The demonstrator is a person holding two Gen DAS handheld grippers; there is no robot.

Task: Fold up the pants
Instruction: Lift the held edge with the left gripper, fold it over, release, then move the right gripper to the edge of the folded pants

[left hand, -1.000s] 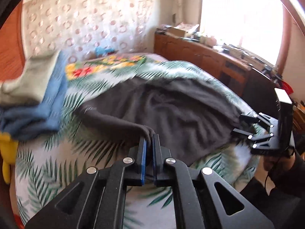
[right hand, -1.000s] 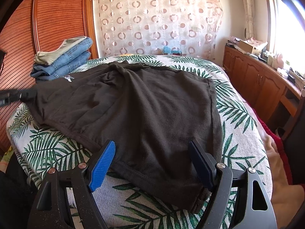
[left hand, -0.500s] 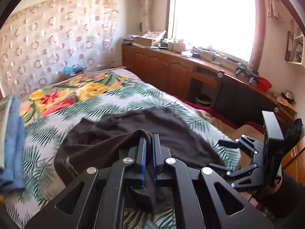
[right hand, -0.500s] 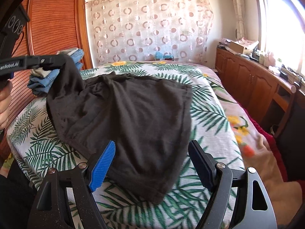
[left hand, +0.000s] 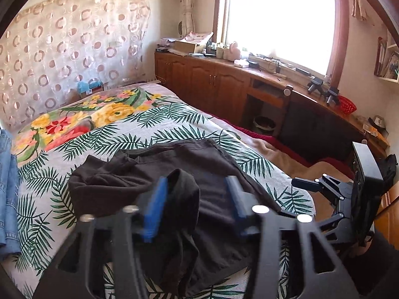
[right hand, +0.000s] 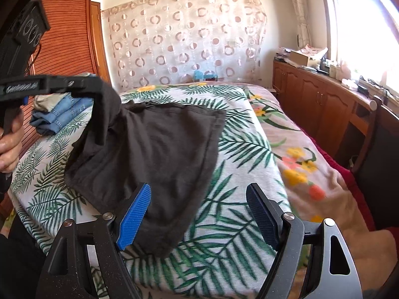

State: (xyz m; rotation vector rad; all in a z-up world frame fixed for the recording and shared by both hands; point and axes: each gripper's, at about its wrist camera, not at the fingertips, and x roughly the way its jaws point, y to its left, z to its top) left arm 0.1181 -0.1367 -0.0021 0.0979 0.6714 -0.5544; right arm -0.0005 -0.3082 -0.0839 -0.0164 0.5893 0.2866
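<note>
I note the left tongs (left hand: 197,199) have just been opening; their jaws now stand apart, with a raised fold of the dark pants (left hand: 154,189) still draped between them, beside the left blue pad (left hand: 154,206). My right tongs (right hand: 199,214) are spread wide and hold nothing. The pants lie folded over on the leaf-print bed cover (right hand: 239,149), their near hem just ahead of the right tongs' left finger (right hand: 136,214).
</note>
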